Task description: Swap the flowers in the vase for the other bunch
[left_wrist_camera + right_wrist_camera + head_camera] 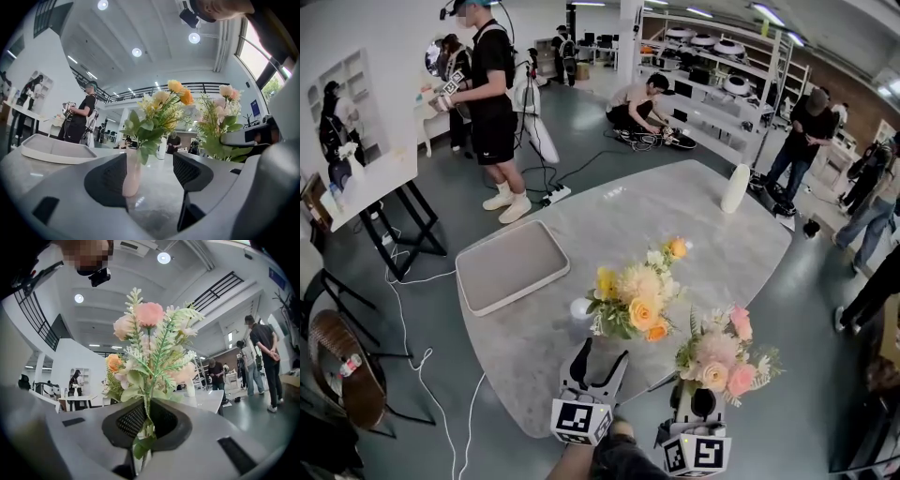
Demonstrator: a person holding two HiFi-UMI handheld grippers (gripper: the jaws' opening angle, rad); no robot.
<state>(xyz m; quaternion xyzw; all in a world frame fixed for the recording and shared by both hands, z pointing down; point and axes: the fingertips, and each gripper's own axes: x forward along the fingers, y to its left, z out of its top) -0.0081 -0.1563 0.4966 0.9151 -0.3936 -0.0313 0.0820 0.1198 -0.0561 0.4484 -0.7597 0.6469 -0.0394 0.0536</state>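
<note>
Now my left hand-held gripper [604, 354] gapes empty, the upright vase [580, 308] of yellow flowers [637, 298] at its twelve o'clock on the counter [694, 234]. My right hand-held gripper [695, 401], at three o'clock, clamps the stems of the pink bunch [722, 361].

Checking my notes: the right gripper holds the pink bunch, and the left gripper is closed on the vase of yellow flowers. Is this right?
No: the left gripper is open, jaws apart and off the vase, as the left gripper view shows. The right gripper does hold the pink bunch.
</note>
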